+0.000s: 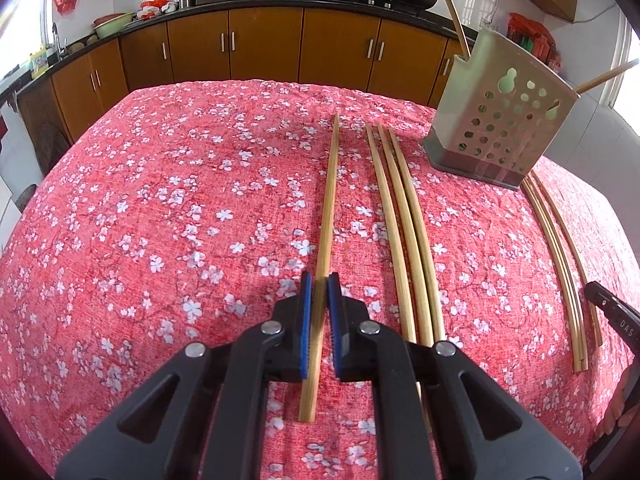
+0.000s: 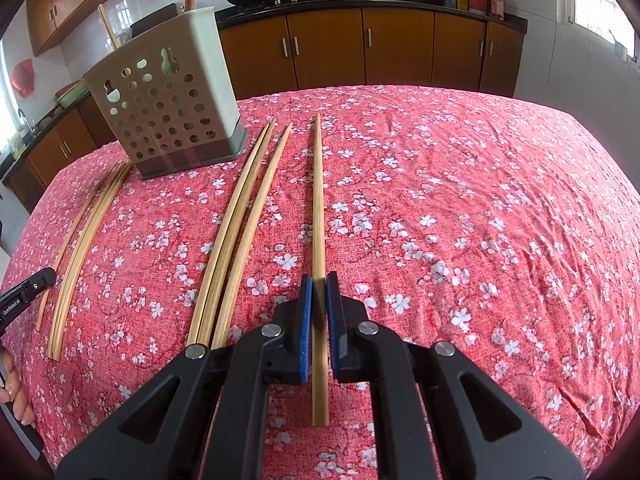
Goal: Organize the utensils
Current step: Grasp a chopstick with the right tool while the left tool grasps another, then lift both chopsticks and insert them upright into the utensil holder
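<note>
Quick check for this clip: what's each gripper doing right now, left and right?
Left gripper: fingers closed on a chopstick lying on the tablecloth.
Right gripper: fingers closed on another chopstick.

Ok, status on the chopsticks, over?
Left gripper straddling left chopstick, right gripper straddling right chopstick; clamp unconfirmed. Both sticks flat on tablecloth. Holder ahead, path looks open.

Both wrist views low over table point(image 1: 160, 200)
</note>
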Motion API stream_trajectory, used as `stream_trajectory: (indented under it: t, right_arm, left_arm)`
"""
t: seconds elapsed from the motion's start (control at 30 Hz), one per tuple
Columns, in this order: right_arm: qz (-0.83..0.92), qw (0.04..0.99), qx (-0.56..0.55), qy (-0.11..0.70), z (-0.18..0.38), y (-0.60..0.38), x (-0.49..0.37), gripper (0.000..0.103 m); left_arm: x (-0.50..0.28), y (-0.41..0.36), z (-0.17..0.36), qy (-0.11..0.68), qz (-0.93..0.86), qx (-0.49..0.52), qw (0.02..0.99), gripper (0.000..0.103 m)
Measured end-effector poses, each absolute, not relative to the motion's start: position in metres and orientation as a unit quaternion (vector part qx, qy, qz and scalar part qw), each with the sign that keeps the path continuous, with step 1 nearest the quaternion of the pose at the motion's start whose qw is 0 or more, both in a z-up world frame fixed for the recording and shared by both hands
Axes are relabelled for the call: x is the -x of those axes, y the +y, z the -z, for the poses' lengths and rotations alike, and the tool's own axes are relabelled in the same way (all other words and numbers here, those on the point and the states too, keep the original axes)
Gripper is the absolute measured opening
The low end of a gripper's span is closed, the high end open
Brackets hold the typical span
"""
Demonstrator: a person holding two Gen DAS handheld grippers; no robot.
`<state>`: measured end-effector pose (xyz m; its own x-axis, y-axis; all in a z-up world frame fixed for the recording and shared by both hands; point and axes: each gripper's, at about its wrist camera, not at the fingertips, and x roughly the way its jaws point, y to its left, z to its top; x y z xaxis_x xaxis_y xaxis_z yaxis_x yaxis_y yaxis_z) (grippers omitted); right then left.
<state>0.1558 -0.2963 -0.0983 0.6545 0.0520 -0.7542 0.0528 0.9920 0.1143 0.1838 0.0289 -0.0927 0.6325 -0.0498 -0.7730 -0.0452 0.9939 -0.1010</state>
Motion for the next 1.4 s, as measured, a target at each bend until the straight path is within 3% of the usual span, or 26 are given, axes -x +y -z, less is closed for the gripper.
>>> stream_trajectory:
  t: [0.93,1.4]
  right_arm:
    - [-0.005,0.907,-0.076,0.414,0.095,-0.296,-0.146,0.008]
    - [0.009,0.943,-0.074,0.325,0.04,-0.309,-0.118,0.008]
  left_arm:
    - [-0.172,0.031,0.09,0.432,0.025,0.03,0.901,0.008]
    - [-0.152,0.042,0.045,0.376,0.041,0.051,0.924,0.008]
